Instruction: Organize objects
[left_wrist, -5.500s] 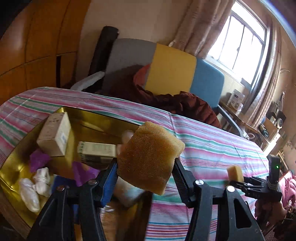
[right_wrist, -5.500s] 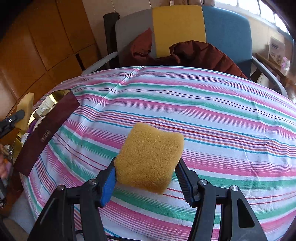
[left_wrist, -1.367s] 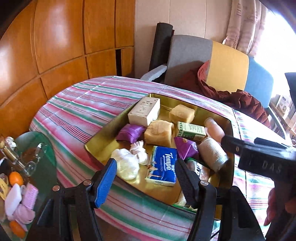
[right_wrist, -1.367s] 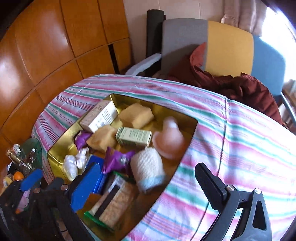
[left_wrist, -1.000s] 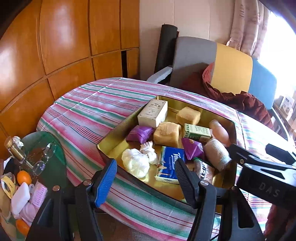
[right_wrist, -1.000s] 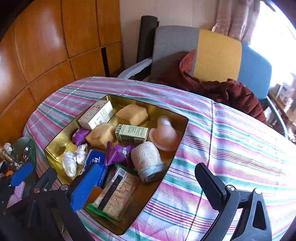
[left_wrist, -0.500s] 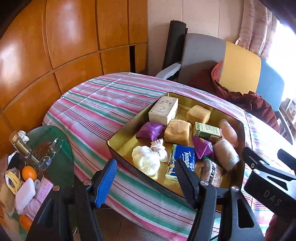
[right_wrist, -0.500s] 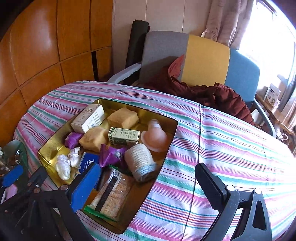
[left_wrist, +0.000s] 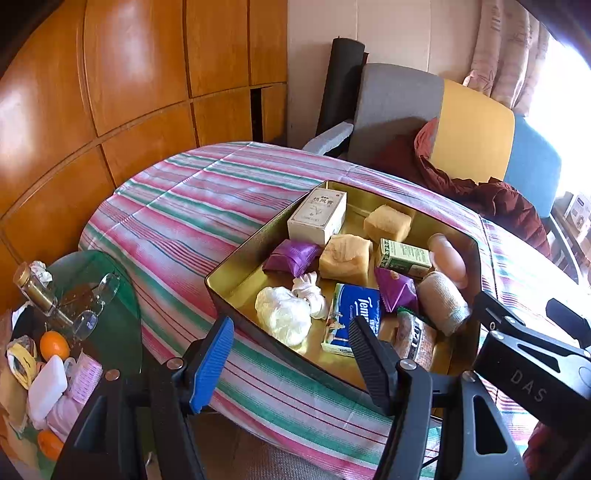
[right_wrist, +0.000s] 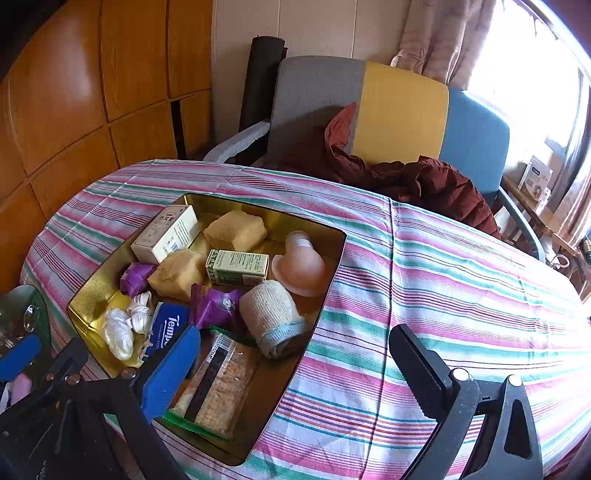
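Observation:
A gold metal box (left_wrist: 236, 269) (right_wrist: 86, 293) sits on the striped table and holds two yellow sponges (left_wrist: 387, 222) (left_wrist: 345, 254), a white carton (left_wrist: 317, 216), a green carton (left_wrist: 404, 257), purple packets (left_wrist: 291, 256), a blue tissue pack (left_wrist: 356, 314), a bandage roll (right_wrist: 273, 317), a pink bottle (right_wrist: 301, 266) and a cracker pack (right_wrist: 221, 387). My left gripper (left_wrist: 290, 341) is open and empty, held back over the box's near edge. My right gripper (right_wrist: 295, 354) is open and empty, above the box's near right corner; it also shows in the left wrist view (left_wrist: 532, 354).
The striped tablecloth (right_wrist: 443, 295) stretches right of the box. A grey, yellow and blue chair (right_wrist: 399, 110) with a dark red jacket (right_wrist: 424, 181) stands behind the table. A green glass side table (left_wrist: 107, 295) with a bottle, glasses and oranges stands at the left.
Both grippers let go of their yellow sponges, which now lie in the box. Both grippers have since drawn back and up from the box, open and empty.

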